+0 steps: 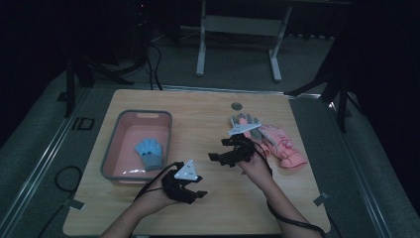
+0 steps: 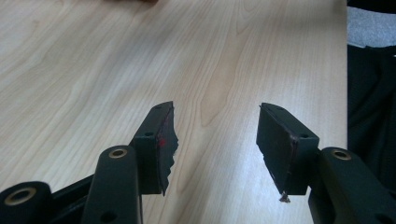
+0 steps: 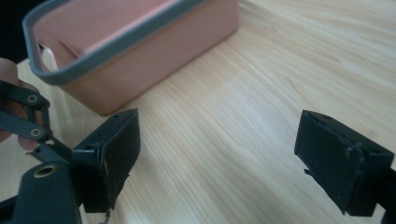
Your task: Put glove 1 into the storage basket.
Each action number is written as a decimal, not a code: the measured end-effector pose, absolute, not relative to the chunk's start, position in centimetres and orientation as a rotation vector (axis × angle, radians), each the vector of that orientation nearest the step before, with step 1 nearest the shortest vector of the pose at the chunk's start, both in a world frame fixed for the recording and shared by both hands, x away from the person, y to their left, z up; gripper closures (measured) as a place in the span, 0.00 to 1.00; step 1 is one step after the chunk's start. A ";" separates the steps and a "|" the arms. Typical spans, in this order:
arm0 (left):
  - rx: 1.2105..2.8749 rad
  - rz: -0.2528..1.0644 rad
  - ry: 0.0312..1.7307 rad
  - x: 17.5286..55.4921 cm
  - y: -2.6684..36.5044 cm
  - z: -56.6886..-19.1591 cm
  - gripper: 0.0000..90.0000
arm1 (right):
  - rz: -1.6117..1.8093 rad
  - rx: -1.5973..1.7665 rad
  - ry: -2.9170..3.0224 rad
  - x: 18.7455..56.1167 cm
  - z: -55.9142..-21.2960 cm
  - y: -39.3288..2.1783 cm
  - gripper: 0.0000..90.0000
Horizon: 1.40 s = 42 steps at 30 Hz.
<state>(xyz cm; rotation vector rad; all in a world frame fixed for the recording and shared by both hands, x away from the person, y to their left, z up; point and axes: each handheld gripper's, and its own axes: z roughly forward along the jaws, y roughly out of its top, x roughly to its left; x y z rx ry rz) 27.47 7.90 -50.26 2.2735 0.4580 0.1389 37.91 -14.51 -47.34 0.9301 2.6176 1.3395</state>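
On the left of the wooden table (image 1: pixel 198 111) stands a pink bin (image 1: pixel 110 148) with a grey rim, and a blue glove (image 1: pixel 149 151) lies inside it. A grey glove (image 1: pixel 242 120) and pink gloves (image 1: pixel 283 145) lie at the right. My left gripper (image 1: pixel 200 189) is near the front, beside the bin's near corner. It is open over bare wood (image 2: pixel 93 70), with nothing between its fingers (image 2: pixel 161 135). My right gripper (image 1: pixel 218 149) points left toward the bin (image 3: pixel 154 60) and stands wide open (image 3: pixel 219 121) and empty.
A white-legged frame (image 1: pixel 237 29) stands on the floor behind the table. A cable loop (image 1: pixel 67 176) lies on the floor at the left. In the left gripper view the table's edge (image 2: pixel 346 93) runs down the right side. A hand with the other gripper's linkage (image 3: pixel 23 116) sits at the left of the right gripper view.
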 end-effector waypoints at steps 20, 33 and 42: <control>2.233 0.123 0.514 27.0 5.6 -54.5 0.08 | 1.259 1.009 2.532 36.9 -48.9 -20.6 0.28; 2.273 0.159 0.544 26.2 5.8 -55.9 0.08 | 1.194 1.084 2.408 37.8 -48.8 -24.3 0.49; 2.267 0.141 0.570 25.9 6.4 -56.1 0.08 | 1.155 1.114 2.348 38.8 -48.5 -26.3 0.55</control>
